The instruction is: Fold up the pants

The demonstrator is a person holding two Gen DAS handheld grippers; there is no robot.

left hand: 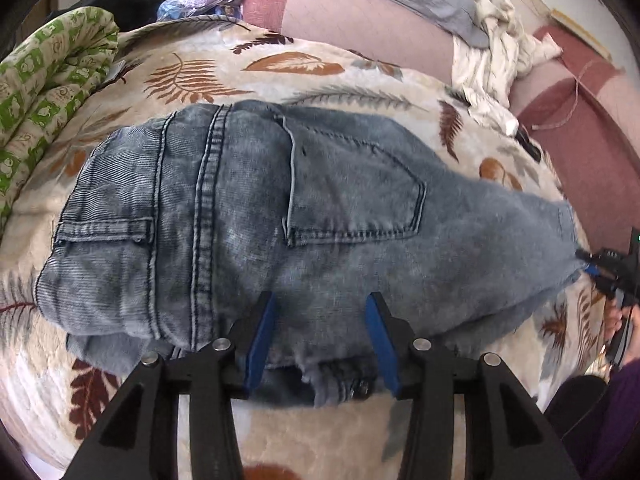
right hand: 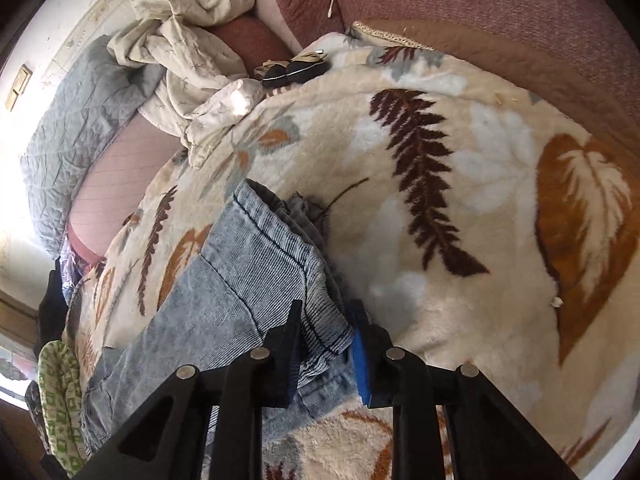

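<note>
From the left wrist view, the faded blue denim pants (left hand: 280, 220) lie folded on the leaf-patterned fleece blanket (left hand: 280, 68) with the left gripper (left hand: 322, 334) wide above their 6 o'clock edge — press there to flatten; from the right wrist view, the right gripper (right hand: 326, 344) clamps the hem at 6 o'clock — keep it taut and level.

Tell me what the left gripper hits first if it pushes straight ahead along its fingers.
Most likely the jeans. The left gripper stands open with denim directly between and beyond its fingers, so it would press into the fabric lying on the leaf-print blanket. Depth is hard to judge through the fisheye.
</note>
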